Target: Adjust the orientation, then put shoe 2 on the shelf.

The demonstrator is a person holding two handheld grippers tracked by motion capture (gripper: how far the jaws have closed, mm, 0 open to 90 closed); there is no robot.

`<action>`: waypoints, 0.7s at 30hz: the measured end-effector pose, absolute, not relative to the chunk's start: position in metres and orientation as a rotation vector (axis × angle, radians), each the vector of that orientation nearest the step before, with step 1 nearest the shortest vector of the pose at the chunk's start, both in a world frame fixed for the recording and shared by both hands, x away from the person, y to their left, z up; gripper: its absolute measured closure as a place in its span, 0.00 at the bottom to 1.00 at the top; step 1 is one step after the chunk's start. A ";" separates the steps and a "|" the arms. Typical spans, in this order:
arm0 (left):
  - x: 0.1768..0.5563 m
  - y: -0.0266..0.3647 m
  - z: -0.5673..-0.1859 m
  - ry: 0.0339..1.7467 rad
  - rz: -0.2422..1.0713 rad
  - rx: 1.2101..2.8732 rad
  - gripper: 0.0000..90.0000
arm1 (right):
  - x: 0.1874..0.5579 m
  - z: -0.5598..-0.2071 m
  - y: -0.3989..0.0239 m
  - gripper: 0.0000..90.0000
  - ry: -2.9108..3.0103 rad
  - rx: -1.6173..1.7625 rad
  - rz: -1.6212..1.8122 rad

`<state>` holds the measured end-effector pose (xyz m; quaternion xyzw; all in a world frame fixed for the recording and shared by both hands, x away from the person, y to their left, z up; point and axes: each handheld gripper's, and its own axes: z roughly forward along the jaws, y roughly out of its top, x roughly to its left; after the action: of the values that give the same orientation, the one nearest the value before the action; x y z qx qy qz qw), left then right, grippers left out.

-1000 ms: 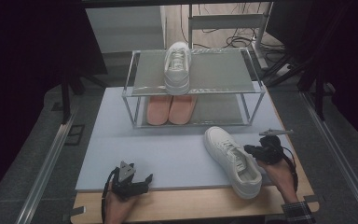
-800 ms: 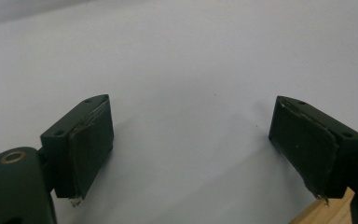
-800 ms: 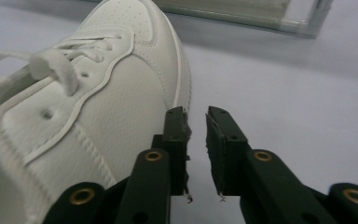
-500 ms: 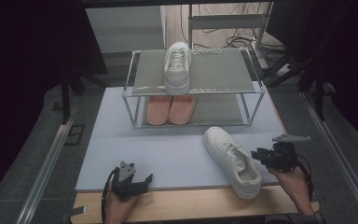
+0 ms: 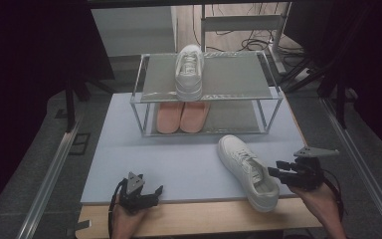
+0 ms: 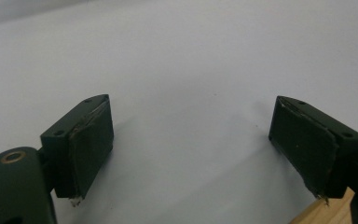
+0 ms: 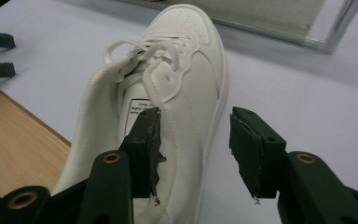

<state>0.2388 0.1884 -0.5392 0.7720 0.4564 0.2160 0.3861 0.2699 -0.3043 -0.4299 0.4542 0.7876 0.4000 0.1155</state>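
Observation:
A white sneaker (image 5: 246, 169) lies on the pale blue mat (image 5: 179, 159) at the front right, toe toward the rack. My right gripper (image 5: 277, 169) hovers just right of its heel end, open, its jaws having just been opening. In the right gripper view the sneaker (image 7: 168, 93) lies below and ahead of the right gripper (image 7: 196, 140), with its side wall in the gap between the pads and neither pad pressing it. My left gripper (image 5: 149, 195) rests at the mat's front left edge, open and empty, over bare mat (image 6: 191, 70) in the left gripper view, where the left gripper (image 6: 191, 140) stands wide.
A two-shelf metal rack (image 5: 206, 102) stands at the back of the mat. A second white sneaker (image 5: 189, 72) sits on its top shelf, a pair of pink shoes (image 5: 181, 117) on the lower one. A wooden table edge (image 5: 204, 219) runs along the front.
My right gripper has let go of the white sneaker, opened, and drawn back to the right and upward. The sneaker stays where it lay. The left gripper has not moved.

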 end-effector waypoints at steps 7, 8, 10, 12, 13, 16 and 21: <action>0.239 0.188 -0.539 1.162 0.550 1.965 0.15 | 0.277 -0.437 -0.289 0.58 2.375 1.294 1.149; 0.239 0.189 -0.539 1.162 0.549 1.965 0.15 | 0.278 -0.438 -0.287 0.58 2.382 1.288 1.147; 0.239 0.189 -0.539 1.162 0.549 1.965 0.15 | 0.281 -0.440 -0.283 0.58 2.393 1.285 1.134; 0.239 0.189 -0.539 1.163 0.549 1.965 0.15 | 0.283 -0.440 -0.281 0.61 2.396 1.288 1.110; 0.239 0.189 -0.539 1.163 0.549 1.965 0.15 | 0.285 -0.441 -0.280 0.62 2.397 1.287 1.108; 0.239 0.189 -0.539 1.162 0.549 1.965 0.15 | 0.287 -0.442 -0.279 0.66 2.393 1.295 1.085; 0.239 0.189 -0.539 1.162 0.549 1.965 0.15 | 0.289 -0.442 -0.281 0.76 2.392 1.325 1.076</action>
<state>0.2388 0.1885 -0.5393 0.7718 0.4566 0.2157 0.3865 0.2888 -0.2813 -0.4424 0.4486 0.8098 0.3643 0.1014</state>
